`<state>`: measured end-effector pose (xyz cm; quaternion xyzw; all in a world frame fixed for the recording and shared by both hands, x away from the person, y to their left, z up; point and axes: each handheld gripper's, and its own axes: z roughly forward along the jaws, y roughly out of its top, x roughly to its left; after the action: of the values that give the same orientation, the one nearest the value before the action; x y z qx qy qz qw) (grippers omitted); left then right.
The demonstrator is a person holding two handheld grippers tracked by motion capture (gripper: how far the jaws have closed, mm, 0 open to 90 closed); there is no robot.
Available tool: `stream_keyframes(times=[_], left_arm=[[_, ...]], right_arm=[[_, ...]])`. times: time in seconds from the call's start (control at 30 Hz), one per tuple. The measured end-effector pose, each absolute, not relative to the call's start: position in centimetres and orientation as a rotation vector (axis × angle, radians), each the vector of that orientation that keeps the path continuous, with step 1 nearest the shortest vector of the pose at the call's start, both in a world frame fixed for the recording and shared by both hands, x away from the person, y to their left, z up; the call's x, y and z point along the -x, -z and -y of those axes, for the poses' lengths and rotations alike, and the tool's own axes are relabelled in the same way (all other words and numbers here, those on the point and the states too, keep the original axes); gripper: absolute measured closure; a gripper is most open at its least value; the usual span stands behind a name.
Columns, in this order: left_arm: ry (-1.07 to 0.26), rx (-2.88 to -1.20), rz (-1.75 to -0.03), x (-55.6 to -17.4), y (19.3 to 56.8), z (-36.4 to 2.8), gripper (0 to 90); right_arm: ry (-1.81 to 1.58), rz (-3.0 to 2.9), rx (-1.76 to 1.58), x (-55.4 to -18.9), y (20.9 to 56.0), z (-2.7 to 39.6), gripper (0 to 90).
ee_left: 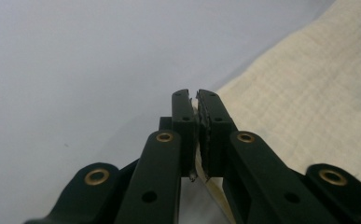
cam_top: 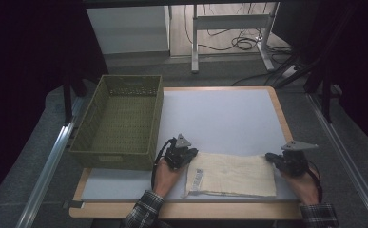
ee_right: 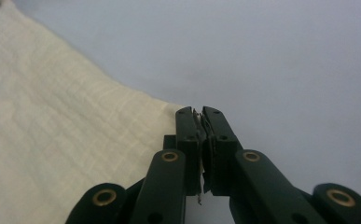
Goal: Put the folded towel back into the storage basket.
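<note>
A cream cloth lies folded flat on the white mat near the table's front edge, with a label on its left end. My left gripper is at the cloth's far left corner. In the left gripper view its jaws are pressed together with a thin edge of the cloth caught between the pads. My right gripper is at the far right corner. The right gripper view shows those jaws shut on the corner of the cloth as well.
An olive woven basket stands on the table's left side, just behind my left hand, and nothing lies in it. Bare white mat stretches behind the cloth to the far wooden edge. A desk frame and cables are on the floor beyond.
</note>
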<state>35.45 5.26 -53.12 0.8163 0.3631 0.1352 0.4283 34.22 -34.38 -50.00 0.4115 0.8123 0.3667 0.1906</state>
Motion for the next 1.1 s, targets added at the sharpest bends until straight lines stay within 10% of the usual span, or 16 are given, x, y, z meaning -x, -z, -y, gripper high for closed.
stream_keyframes(times=[0.6, 1.1], left_arm=[[-0.418, -2.053, -1.006, -38.2, 53.0, -5.3, 75.4], [-0.396, -2.076, -1.029, -39.2, 54.1, -5.6, 52.4]], right_arm=[[-0.995, -2.267, -1.218, -42.0, 50.6, 33.0, 81.1], [-1.109, -2.288, -1.207, -38.0, 49.3, 33.5, 61.2]])
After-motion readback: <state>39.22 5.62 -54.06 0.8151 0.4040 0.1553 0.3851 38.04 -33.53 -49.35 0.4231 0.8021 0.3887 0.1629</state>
